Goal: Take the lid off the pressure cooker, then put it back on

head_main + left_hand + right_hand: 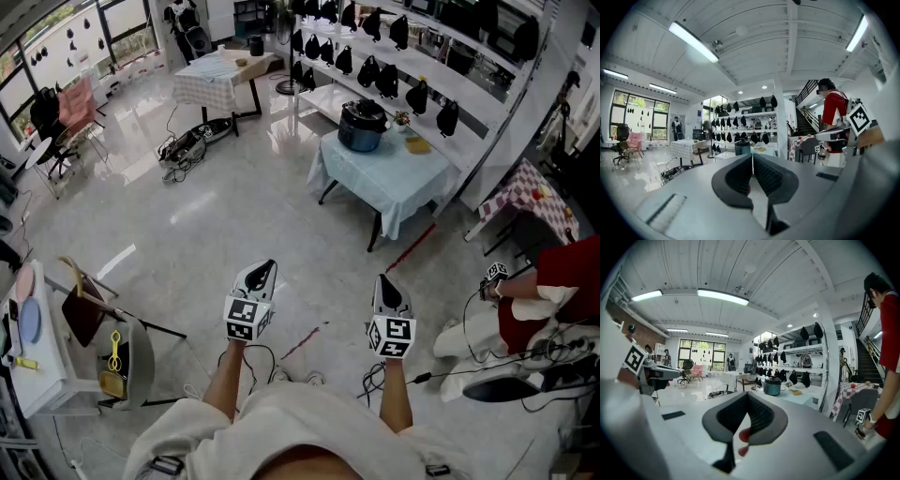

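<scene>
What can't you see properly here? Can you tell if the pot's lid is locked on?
- Pressure cooker: far off and tiny in all three views, so whether its lid is locked can't be told.
- Yellow thing beside it on the table: too small to name in the head view.
- Dark shapes on the shelves: too small to name.
- Person in red: cut off by the head view's right edge.

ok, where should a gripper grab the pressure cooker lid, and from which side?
Likely the raised middle of the lid, coming from above: the pressure cooker stands upright on the table, lid on, top facing up. What kind of handle it has is too small to read from here.
</scene>
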A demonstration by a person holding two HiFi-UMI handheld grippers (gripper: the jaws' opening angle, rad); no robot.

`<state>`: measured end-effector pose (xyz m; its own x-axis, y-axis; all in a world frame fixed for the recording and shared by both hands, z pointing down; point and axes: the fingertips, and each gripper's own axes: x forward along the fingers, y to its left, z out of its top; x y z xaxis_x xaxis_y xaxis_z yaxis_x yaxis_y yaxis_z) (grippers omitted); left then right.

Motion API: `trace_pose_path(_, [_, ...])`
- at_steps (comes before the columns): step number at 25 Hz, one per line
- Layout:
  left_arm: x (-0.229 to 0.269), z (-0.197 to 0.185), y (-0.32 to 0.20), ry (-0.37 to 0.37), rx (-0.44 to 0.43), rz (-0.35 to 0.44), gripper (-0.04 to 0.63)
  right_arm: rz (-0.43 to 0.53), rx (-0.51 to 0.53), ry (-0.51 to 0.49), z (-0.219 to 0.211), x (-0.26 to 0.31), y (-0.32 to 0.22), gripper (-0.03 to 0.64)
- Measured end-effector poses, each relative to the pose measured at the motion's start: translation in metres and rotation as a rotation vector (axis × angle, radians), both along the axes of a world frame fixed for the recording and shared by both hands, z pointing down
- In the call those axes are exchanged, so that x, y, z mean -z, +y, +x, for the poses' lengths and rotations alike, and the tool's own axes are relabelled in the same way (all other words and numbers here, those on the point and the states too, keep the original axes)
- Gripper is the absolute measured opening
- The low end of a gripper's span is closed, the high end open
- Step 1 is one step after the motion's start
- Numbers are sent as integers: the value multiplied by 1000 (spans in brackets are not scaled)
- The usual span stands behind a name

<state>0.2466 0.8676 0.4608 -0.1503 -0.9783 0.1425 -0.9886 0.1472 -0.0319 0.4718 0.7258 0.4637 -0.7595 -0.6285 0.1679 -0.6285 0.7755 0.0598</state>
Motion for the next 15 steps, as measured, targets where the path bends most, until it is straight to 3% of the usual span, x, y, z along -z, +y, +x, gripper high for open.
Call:
trace_pose_path(10, [-5,2,5,-1,2,-7,12,-8,3,0,2,-3,3,2])
trace_pose_path(13, [-5,9,1,12,-46,-6,19,-42,16,-35,2,-3,2,3])
trace_pose_path(14, [-6,13,-1,26,-75,-7,59,-55,27,-49,1,-2,3,3])
trace_pose_path(15, [-8,18,-4,39,-104,-11,146,-67,46,-58,1,-3,4,56])
